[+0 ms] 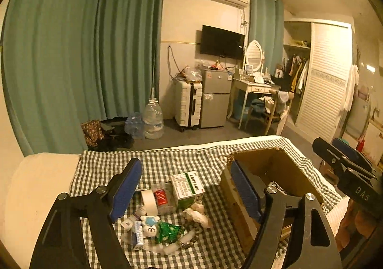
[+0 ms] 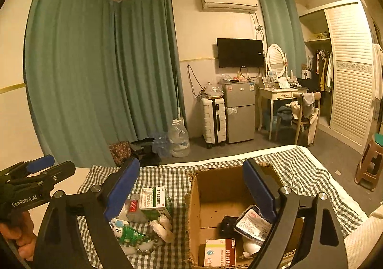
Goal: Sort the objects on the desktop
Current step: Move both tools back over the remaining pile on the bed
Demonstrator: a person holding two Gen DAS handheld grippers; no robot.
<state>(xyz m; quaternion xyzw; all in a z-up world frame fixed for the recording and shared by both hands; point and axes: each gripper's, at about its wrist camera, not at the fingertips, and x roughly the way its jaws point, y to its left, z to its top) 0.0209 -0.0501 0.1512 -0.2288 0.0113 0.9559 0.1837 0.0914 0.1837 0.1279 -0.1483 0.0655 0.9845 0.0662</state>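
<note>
Left gripper [image 1: 186,187] and right gripper [image 2: 191,187], both wide open and empty, above a checked cloth [image 1: 167,161] on the bed. Clutter pile: medicine box [image 1: 188,186], tape roll [image 1: 149,200], beads [image 1: 191,236]. Carton [image 2: 215,197] beside it holds packets.

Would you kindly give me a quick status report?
Left gripper and right gripper open, empty. Cardboard box partly filled; pile with green medicine box unsorted on checked cloth. Nothing blocking.
</note>
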